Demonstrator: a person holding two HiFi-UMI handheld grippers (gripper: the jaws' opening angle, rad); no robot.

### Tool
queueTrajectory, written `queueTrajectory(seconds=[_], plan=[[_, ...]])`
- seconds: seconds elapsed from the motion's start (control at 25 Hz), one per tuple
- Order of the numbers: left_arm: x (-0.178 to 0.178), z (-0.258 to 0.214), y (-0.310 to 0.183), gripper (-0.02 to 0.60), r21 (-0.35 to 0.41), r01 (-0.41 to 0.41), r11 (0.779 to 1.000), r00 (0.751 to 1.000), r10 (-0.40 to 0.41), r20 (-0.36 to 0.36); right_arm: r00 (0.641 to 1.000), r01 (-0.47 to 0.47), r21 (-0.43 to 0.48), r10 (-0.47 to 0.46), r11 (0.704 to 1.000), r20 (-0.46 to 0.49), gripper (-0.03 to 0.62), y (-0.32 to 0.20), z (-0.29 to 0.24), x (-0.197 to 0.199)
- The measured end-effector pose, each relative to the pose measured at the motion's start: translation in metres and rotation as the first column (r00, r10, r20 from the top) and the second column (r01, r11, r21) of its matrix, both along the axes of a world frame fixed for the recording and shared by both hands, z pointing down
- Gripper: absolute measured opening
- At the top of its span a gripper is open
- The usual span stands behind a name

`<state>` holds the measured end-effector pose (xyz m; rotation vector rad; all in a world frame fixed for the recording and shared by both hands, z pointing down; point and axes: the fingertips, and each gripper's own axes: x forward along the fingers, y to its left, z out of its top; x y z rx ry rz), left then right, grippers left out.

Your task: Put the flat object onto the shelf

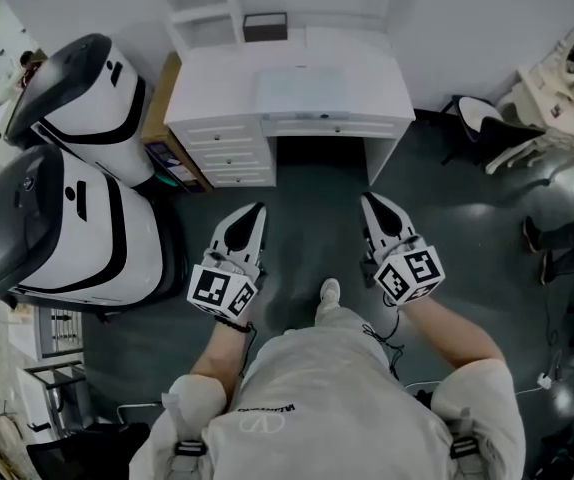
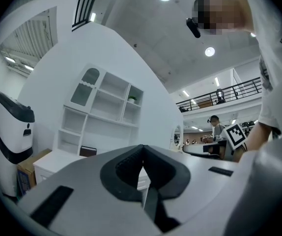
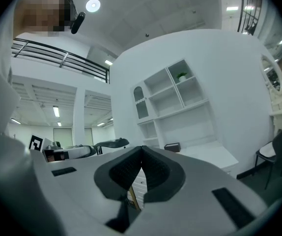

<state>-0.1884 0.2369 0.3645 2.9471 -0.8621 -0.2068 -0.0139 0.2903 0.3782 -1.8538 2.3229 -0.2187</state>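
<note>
Shelf (image 1: 207, 3) is cut by the top edge at 12 o'clock in head view, upper bays lost. Pale flat object (image 1: 302, 90) on desk (image 1: 367, 73): washed out, can't tell what it is. Dark box (image 1: 265, 26) at its 11 o'clock: contents unreadable. Left gripper (image 2: 142, 156) and right gripper (image 3: 141, 156) shells block the desk front in their own views (only slivers show). Green thing (image 3: 182, 76) on an upper bay: too small to ID.

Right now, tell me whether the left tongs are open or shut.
Shut. In the left gripper view the left tongs are closed together at the tip, with nothing held between them.
</note>
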Motion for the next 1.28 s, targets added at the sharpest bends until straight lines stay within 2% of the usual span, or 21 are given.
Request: queueTrajectory(seconds=[0.2,0.56,0.92,1.28], plan=[[0.041,-0.001,-0.038,-0.003,0.008,0.023,1.000,0.999,-0.024,0.028,0.999,0.048,-0.012,-0.047,0.999,0.009,0.009,-0.044,0.001,0.037],[0.094,0.010,-0.089,-0.003,-0.050,0.094,0.994,0.995,-0.092,0.032,0.987,0.139,-0.042,-0.135,0.989,0.093,0.009,-0.112,0.019,0.091],[0.115,0.032,-0.135,-0.003,-0.092,0.096,0.991,0.995,-0.092,0.048,0.977,0.167,-0.117,-0.148,0.979,0.154,0.009,-0.167,0.055,0.097],[0.132,0.074,-0.224,-0.002,-0.182,0.044,0.982,0.998,-0.035,0.056,0.967,0.160,-0.180,-0.117,0.971,0.225,0.009,-0.247,0.082,0.103]])
